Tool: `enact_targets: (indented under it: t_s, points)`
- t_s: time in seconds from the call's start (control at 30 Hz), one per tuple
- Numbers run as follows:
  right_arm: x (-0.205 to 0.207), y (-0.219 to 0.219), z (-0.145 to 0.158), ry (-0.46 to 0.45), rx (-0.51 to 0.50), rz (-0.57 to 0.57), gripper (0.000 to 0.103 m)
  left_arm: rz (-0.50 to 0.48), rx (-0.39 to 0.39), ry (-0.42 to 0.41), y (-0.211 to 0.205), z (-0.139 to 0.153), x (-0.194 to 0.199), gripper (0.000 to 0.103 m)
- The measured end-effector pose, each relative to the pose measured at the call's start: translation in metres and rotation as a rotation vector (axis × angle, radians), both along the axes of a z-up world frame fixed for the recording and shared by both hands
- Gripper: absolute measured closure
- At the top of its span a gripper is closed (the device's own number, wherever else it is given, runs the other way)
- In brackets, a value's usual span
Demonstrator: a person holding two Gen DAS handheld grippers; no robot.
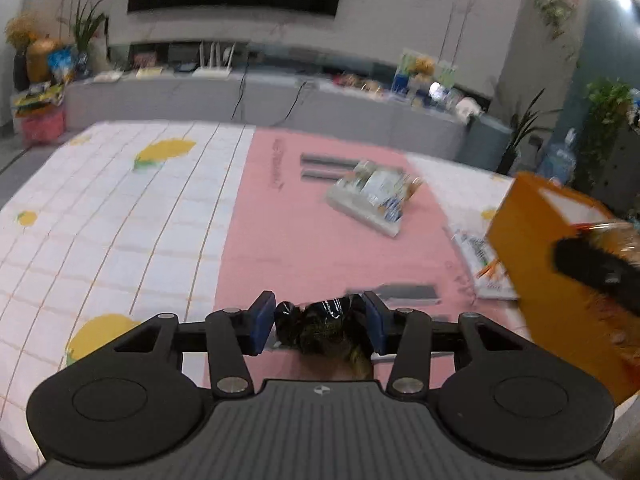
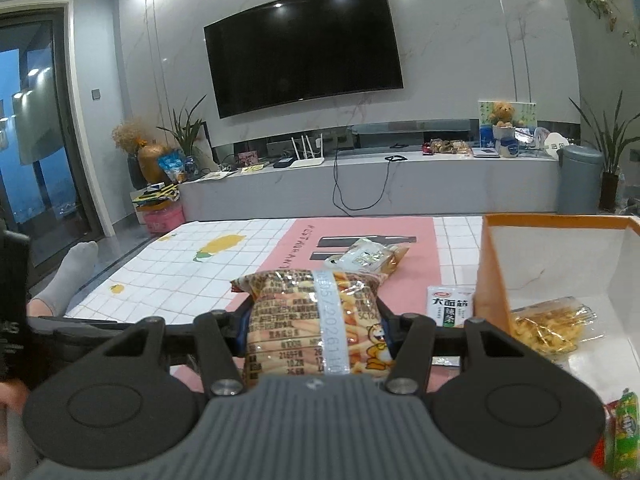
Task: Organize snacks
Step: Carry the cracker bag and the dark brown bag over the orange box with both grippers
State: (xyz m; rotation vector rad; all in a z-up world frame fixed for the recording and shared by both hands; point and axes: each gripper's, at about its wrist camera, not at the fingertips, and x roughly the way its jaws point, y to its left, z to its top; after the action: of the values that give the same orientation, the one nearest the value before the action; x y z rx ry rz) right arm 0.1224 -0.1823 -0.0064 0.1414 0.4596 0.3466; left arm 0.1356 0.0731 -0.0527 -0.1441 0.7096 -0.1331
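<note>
Black crinkly wrapper (image 1: pixel 320 320) pinched in my L gripper (image 1: pixel 320 316) above pink mat (image 1: pixel 280 240); label unreadable, lower part hidden behind gripper body. R gripper (image 2: pixel 316 320) clamps fries-print bag (image 2: pixel 312 304); pads hidden by bag. Orange box (image 2: pixel 494 272) just to R, cut off at frame edge; holds yellow snack pack (image 2: pixel 548 328). Pale packet (image 2: pixel 366 258) lies further out on mat. L view is motion-blurred.

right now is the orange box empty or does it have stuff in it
Not empty: the orange box is open on top, and a clear yellow snack bag lies on its white floor.
</note>
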Motion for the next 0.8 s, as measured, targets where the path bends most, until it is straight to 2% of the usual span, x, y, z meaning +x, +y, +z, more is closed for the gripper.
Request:
enact_targets:
  t_s: [0.13,0.2,0.33,0.43,0.5,0.57,0.73,0.8]
  points:
    - [-0.001,-0.001,-0.006,0.014,0.003,0.001,0.049,0.018,-0.118,0.041,0.018,-0.011,0.009,0.046]
    - [0.002,0.000,-0.008,0.020,0.007,0.006,0.049,0.022,-0.143,0.054,0.023,-0.015,0.010,0.045]
    - [0.002,0.008,-0.012,0.027,0.012,0.021,0.049,-0.006,-0.085,0.124,0.019,-0.026,0.015,0.046]
    - [0.000,0.012,-0.014,0.023,0.011,0.038,0.049,-0.039,-0.044,0.126,0.012,-0.028,0.013,0.040]
    - [-0.001,0.016,-0.014,0.017,0.002,0.050,0.049,-0.064,-0.019,0.091,0.008,-0.023,0.009,0.030]
    - [-0.003,0.016,-0.013,0.016,0.001,0.059,0.049,-0.126,-0.032,0.040,0.005,-0.018,0.005,0.011]
    - [-0.010,0.013,-0.011,-0.007,-0.016,0.067,0.049,-0.159,0.036,0.085,-0.011,-0.029,0.013,0.010]
    - [-0.012,0.012,-0.010,-0.026,-0.029,0.061,0.049,-0.144,0.053,0.102,-0.014,-0.037,0.018,0.011]
